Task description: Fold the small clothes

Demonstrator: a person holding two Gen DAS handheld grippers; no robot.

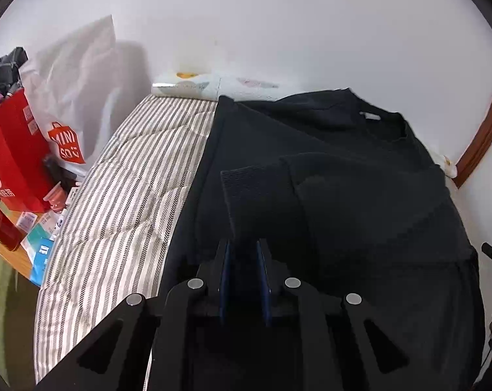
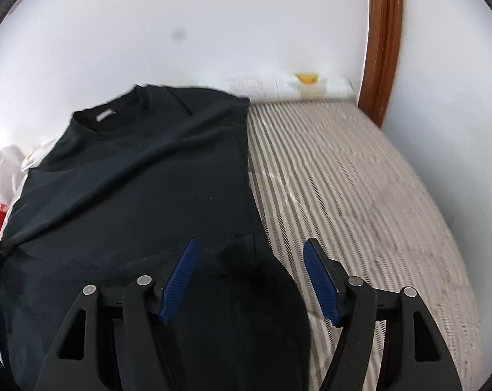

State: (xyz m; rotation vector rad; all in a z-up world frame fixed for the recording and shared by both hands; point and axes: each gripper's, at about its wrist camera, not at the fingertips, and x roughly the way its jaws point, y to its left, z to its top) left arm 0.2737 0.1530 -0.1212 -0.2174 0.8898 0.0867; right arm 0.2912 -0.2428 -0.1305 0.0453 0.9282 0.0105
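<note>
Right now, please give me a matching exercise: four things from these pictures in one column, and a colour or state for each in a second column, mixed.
Things:
1. sweater
2. bed cover
3. paper bag
4. right gripper

Descriptions:
A. red, with white print
B. jaws wide apart
C. dark, lying flat, sleeve folded across the body
D. grey and white stripes

Pairs: 1-C, 2-D, 3-A, 4-B
</note>
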